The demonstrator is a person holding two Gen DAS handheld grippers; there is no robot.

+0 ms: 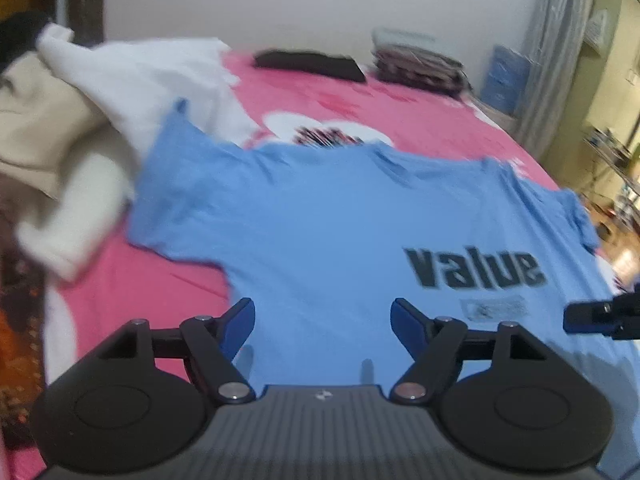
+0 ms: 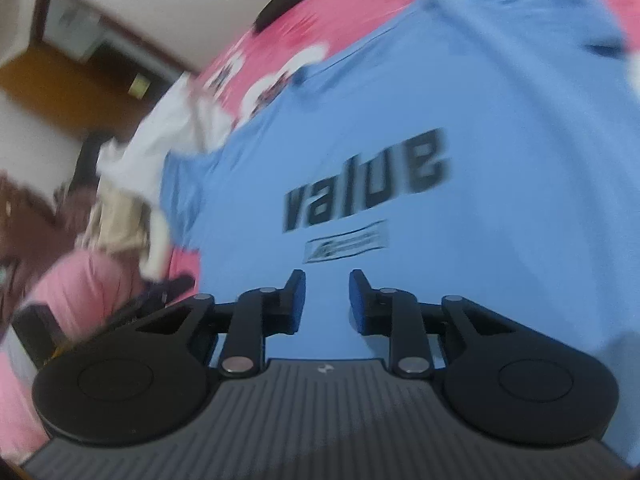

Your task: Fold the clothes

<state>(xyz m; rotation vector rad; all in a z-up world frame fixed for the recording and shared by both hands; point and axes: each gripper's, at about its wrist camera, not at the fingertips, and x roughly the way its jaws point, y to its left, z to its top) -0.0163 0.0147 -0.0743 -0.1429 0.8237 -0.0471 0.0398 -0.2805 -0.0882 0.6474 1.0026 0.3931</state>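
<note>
Scene: our blue T-shirt [image 1: 328, 216] lies spread flat, print up, on the pink bed [image 1: 400, 120] | Claws: left claw [image 1: 322, 320] wide apart, right claw [image 2: 327, 300] parted narrower, both empty above its lower half | Step: we judge it between grasps; any fold needs an edge pinched.

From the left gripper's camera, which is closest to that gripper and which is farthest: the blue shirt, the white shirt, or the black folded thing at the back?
1. Blue shirt: nearest, spread right under the open left gripper.
2. White shirt: farther back, on the left.
3. Black folded thing: farthest, at the far end of the pink bed cover.
</note>
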